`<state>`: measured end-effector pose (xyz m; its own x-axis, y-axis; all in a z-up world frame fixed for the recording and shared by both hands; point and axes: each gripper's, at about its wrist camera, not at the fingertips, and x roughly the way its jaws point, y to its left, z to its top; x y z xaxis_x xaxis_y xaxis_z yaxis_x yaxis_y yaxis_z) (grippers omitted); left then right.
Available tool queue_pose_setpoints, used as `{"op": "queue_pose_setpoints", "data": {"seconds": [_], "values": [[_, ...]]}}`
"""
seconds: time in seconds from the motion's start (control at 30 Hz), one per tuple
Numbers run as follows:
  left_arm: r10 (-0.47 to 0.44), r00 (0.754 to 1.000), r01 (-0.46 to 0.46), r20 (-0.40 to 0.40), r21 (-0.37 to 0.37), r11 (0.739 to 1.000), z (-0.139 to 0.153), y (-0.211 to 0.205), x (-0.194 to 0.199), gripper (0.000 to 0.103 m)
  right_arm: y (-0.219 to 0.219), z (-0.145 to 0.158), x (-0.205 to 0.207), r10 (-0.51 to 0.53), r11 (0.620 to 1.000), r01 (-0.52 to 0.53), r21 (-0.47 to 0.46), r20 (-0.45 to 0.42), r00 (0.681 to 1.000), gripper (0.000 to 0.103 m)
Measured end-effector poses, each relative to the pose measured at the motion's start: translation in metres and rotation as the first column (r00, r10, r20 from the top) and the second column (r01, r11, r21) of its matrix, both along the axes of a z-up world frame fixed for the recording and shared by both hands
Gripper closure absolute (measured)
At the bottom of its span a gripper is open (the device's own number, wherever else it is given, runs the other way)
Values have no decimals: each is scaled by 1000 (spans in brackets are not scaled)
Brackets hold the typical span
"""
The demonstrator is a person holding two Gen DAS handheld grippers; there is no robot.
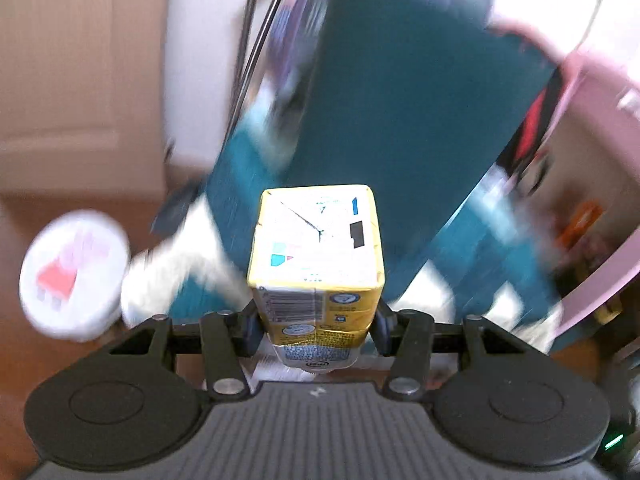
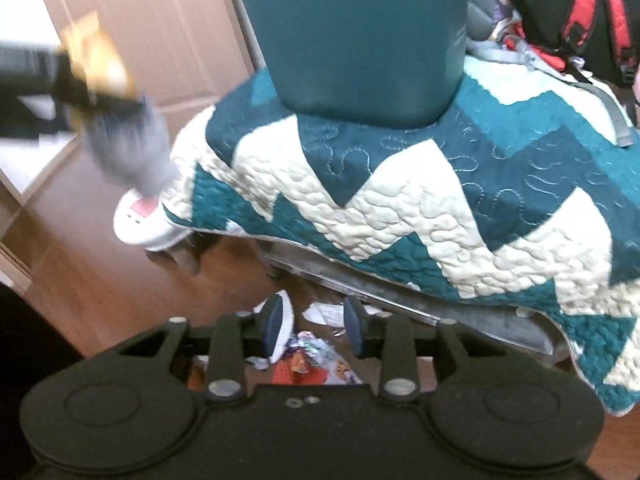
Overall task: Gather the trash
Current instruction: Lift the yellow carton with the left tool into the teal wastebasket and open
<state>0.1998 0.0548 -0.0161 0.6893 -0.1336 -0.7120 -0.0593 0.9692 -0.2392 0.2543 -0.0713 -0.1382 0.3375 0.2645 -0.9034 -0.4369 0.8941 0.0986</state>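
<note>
My left gripper (image 1: 316,324) is shut on a yellow drink carton (image 1: 316,240), its pads pressing the carton's two sides. Beyond the carton a tall teal bin (image 1: 400,100) shows, blurred by motion. In the right wrist view the teal bin (image 2: 360,40) stands on a teal and white quilt (image 2: 440,208). My right gripper (image 2: 315,326) points down at the floor and is shut on crumpled colourful wrappers (image 2: 312,356), with a white scrap against its left pad. The yellow carton (image 2: 96,60) appears blurred at the upper left of that view.
A white round tub with a pink picture (image 2: 140,228) sits by the quilt's left edge, over the wooden floor (image 2: 120,288). A red and black backpack (image 2: 580,12) lies behind the bin. White scraps (image 2: 324,314) lie under the quilted seat. Pale cupboard doors (image 2: 140,20) stand at the left.
</note>
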Motion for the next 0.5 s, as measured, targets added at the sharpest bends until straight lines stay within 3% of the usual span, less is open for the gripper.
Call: {"op": "queue_pose_setpoints", "data": {"seconds": [0.1, 0.27, 0.37, 0.5], "values": [[-43, 990, 44, 133, -6, 999, 60, -2, -4, 52, -8, 16, -17, -44, 998, 45, 39, -28, 999, 70], [-98, 949, 101, 301, 4, 995, 147, -22, 23, 52, -6, 14, -34, -33, 999, 33, 2, -35, 999, 68], [-99, 937, 99, 334, 18, 995, 170, -39, 58, 52, -8, 8, -37, -26, 1000, 26, 1, -23, 999, 69], [-87, 941, 71, 326, 60, 996, 170, -59, 116, 52, -15, -3, -32, -41, 999, 41, -23, -14, 999, 68]]}}
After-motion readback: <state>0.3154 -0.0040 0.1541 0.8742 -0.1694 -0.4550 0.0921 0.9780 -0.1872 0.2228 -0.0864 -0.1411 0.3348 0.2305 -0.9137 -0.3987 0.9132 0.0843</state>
